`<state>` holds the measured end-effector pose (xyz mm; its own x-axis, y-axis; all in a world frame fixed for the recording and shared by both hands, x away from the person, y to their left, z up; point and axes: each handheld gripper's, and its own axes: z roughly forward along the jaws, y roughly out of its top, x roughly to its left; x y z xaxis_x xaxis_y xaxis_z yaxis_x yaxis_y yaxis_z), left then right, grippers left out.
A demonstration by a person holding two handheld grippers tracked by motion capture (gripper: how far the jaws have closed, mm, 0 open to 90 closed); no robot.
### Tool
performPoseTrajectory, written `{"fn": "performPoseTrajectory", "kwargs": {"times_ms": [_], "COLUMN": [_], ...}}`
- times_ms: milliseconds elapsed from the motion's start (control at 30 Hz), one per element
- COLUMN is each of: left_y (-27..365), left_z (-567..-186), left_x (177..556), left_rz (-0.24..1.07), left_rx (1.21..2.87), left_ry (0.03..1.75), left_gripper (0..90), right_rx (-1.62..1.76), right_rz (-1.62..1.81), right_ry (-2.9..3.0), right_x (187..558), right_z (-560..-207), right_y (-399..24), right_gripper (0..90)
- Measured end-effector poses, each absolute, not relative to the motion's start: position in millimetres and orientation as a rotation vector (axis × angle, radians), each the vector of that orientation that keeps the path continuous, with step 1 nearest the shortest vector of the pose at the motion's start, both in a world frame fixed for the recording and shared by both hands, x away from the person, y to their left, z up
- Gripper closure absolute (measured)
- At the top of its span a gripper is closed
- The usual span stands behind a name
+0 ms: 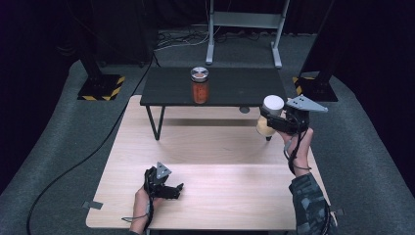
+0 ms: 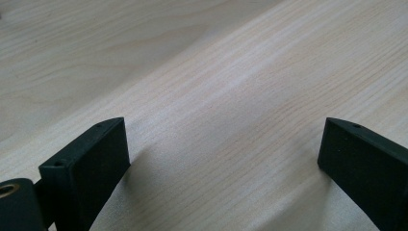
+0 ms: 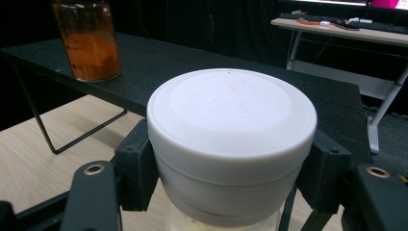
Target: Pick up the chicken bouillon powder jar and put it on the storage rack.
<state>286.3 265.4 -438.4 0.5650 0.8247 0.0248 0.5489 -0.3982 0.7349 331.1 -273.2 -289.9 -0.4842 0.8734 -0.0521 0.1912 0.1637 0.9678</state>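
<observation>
Item 1. My right claw (image 3: 231, 192): jaws pinching the white-lidded jar (image 3: 231, 144) just under its lid, one pad on each side. The grip sits high on the jar so the pale body hangs below and the base stays free for setting down. In the high view the jar (image 1: 270, 116) is held off the wooden table (image 1: 220, 196), at about 2 o'clock from the table's middle, just short of the black shelf (image 1: 230, 88).

Item 2. Black shelf, at 12 o'clock from the held jar. My judgement: the jar is bound for it, since another already stands there.

Item 3. Orange-filled jar (image 1: 199, 85), metal lid, upright on the shelf, at about 10 o'clock from the held jar and well apart from it. Room remains to its right.

Item 4. My left claw (image 1: 166, 188): jaws spread, nothing between them, resting low over bare wood at 7 o'clock, kept clear of the work.
</observation>
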Motion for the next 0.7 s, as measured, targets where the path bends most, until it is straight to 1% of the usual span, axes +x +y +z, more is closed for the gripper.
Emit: {"fn": "performPoseTrajectory", "kwargs": {"times_ms": [700], "left_y": [265], "left_z": [-438], "left_x": [286], "left_rz": [0.510], "left_rx": [2.105], "left_ry": [1.095], "left_gripper": [3.4], "right_rx": [0.995], "right_rz": [1.361], "right_ry": [1.809], "right_x": [337], "right_z": [-279], "right_y": [-267], "right_gripper": [32.6]}}
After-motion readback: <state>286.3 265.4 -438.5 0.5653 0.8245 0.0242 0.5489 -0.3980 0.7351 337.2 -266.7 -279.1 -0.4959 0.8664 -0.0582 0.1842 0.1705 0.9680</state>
